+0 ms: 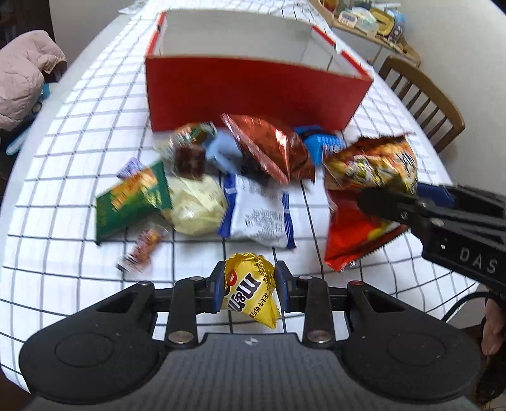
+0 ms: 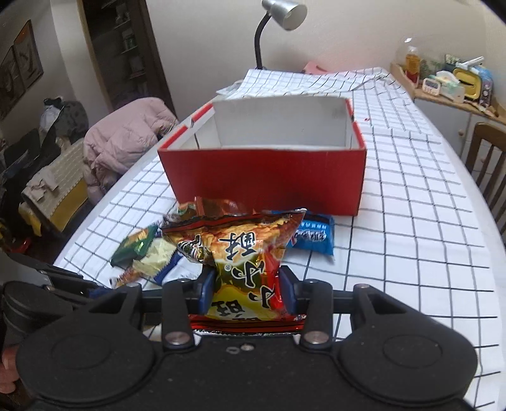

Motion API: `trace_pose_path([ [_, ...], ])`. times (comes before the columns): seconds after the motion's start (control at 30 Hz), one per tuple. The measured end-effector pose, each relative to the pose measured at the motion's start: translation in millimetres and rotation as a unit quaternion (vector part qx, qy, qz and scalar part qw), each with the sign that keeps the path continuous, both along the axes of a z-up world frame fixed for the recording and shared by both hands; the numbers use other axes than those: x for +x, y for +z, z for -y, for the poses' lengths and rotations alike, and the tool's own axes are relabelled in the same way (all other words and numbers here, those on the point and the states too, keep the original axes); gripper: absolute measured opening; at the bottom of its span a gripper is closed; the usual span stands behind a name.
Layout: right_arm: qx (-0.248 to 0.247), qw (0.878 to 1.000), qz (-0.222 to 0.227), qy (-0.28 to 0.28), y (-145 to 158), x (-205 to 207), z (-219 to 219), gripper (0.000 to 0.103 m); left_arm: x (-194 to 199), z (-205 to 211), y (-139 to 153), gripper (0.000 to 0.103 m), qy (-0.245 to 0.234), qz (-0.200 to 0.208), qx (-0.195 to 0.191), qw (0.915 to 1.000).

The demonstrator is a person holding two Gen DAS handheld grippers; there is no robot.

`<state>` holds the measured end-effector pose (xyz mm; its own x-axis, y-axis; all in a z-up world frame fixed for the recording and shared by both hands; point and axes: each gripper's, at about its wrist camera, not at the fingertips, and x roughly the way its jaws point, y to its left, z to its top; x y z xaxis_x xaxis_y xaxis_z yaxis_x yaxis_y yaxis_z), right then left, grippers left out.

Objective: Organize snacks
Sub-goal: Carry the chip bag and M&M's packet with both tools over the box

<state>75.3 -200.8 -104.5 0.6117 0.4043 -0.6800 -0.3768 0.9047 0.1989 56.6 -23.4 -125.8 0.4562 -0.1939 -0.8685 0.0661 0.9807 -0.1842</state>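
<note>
My left gripper [image 1: 249, 286] is shut on a yellow snack packet [image 1: 249, 289], held above the table's near side. My right gripper [image 2: 246, 284] is shut on a red-orange snack bag [image 2: 240, 253] with yellow print; it also shows in the left wrist view [image 1: 373, 164], lifted at the right. An open red box [image 1: 253, 91] with a white inside stands behind the snack pile; it also shows in the right wrist view [image 2: 265, 164]. On the checked cloth lie a green bag [image 1: 132, 199], a pale yellow bag [image 1: 196, 205], a white-blue bag [image 1: 259, 215], a copper foil bag [image 1: 268, 145] and a blue packet [image 2: 314, 235].
A red bag [image 1: 351, 234] lies under the right gripper. A small sweet wrapper [image 1: 145, 246] lies near the front left. A wooden chair [image 1: 423, 101] stands at the right, a pink jacket [image 2: 126, 136] on a seat at the left, a lamp [image 2: 278, 19] behind.
</note>
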Motion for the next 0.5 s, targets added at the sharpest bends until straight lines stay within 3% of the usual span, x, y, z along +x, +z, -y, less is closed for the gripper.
trace_pose_path([
  [0.5,0.006,0.998,0.036,-0.051,66,7,-11,0.042,25,-29,85,0.031,0.004,0.067,-0.002,0.9978],
])
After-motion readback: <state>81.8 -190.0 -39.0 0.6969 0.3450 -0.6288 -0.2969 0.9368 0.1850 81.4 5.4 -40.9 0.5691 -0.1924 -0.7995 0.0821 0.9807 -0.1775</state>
